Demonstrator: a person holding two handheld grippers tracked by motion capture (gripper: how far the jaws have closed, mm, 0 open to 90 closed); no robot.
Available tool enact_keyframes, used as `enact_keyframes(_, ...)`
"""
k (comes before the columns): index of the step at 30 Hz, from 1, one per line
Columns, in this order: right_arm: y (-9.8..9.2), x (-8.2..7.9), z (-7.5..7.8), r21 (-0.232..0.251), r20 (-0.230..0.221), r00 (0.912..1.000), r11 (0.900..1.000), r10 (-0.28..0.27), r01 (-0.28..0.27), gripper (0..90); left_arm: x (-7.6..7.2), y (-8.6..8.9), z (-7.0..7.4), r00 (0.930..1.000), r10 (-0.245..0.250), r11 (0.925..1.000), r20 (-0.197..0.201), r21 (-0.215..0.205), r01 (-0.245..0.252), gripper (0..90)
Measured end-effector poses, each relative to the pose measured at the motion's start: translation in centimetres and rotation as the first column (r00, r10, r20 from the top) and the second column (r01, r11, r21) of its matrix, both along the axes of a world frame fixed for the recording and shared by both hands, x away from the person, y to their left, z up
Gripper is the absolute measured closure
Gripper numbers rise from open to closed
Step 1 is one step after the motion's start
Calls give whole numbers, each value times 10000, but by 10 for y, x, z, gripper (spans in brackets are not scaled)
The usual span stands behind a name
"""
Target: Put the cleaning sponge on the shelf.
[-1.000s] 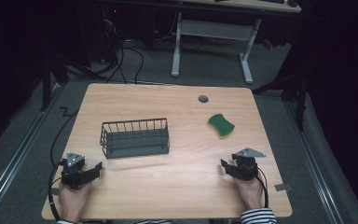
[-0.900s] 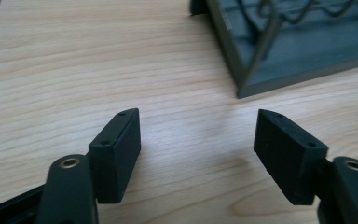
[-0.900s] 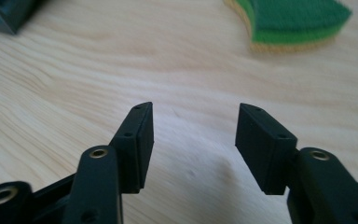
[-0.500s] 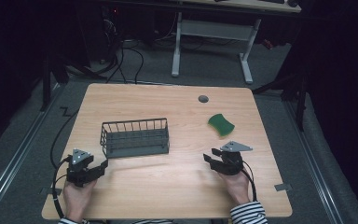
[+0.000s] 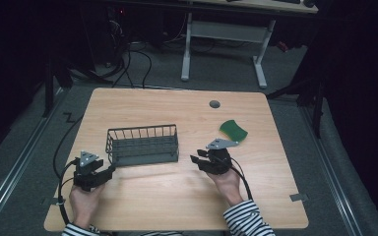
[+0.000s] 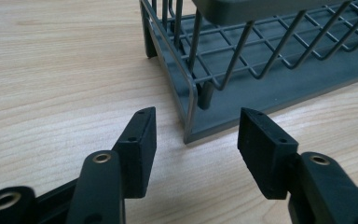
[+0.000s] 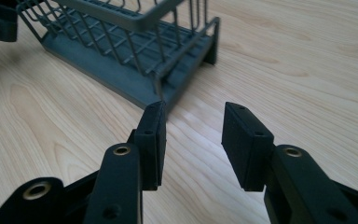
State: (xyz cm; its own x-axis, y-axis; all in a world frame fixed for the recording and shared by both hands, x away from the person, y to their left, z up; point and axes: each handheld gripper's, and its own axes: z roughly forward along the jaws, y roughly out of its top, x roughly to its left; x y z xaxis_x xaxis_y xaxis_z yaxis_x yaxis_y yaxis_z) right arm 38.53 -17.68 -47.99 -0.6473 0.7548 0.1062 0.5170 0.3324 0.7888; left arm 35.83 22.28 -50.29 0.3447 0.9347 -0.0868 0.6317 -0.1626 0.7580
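At lower left, the left gripper [image 5: 109,169] sits just beside the wire basket [image 5: 142,145] at centre, jaws apart, narrowing, empty. The right gripper [image 5: 196,161] has slid leftward toward the basket's other end, jaws apart, also narrowing, empty.

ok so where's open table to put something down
Bare wood lies behind the wire rack up to the far edge, and along the near edge between the two hands. It is tighter at the rack's ends, where the left gripper and right gripper close in, and beside the green sponge.
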Motion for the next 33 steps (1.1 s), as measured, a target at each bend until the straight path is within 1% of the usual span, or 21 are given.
enact_keyframes(3, 10, 5, -3, -32, -97, 9998, 9998, 173, -174, 611, 2, -2, -1, 10000, 25, 10000, -31, 58, -24, 496)
enact_keyframes(5, 18, 8, -6, -83, -167, 9996, 9998, 206, -207, 611, 3, -4, -3, 10000, 49, 10000, -55, 25, -49, 507)
enact_keyframes(10, 31, 15, -11, -49, -358, 9990, 9996, 262, -264, 616, 7, -5, -5, 9998, 19, 9999, -179, 110, -17, 542)
enact_keyframes(12, 36, 17, -13, -39, -419, 9987, 9996, 294, -296, 623, 7, -5, -6, 9999, 18, 9999, -150, 109, -17, 556)
enact_keyframes(13, 38, 18, -15, -92, -402, 9986, 9994, 331, -335, 629, 8, -5, -6, 9999, 14, 9999, -149, 132, -12, 564)
enact_keyframes(15, 42, 20, -18, -237, -518, 9982, 9992, 308, -320, 644, 8, -5, -7, 9998, 26, 10000, -171, 69, -25, 583)
enact_keyframes(18, 44, 23, -23, -324, -626, 9975, 9989, 319, -340, 673, 9, -5, -8, 9998, 2, 10000, -197, 26, -1, 613)
enact_keyframes(19, 45, 24, -23, -270, -727, 9969, 9992, 284, -305, 682, 10, -5, -9, 9998, -23, 10000, -192, 57, 24, 625)
enact_keyframes(23, 46, 26, -26, -288, -715, 9969, 9990, 325, -346, 709, 10, -5, -10, 9997, -53, 10000, -225, 82, 55, 677)
enact_keyframes(26, 48, 27, -27, -420, -669, 9972, 9984, 344, -373, 729, 11, -5, -10, 9998, -54, 9999, -199, 127, 57, 707)
enact_keyframes(30, 50, 29, -27, -453, -638, 9974, 9983, 330, -360, 754, 11, -5, -10, 9998, -88, 9999, -179, 91, 89, 749)
enact_keyframes(33, 52, 30, -27, -459, -545, 9979, 9982, 357, -382, 788, 12, -4, -10, 9997, -105, 9997, -237, 206, 110, 778)
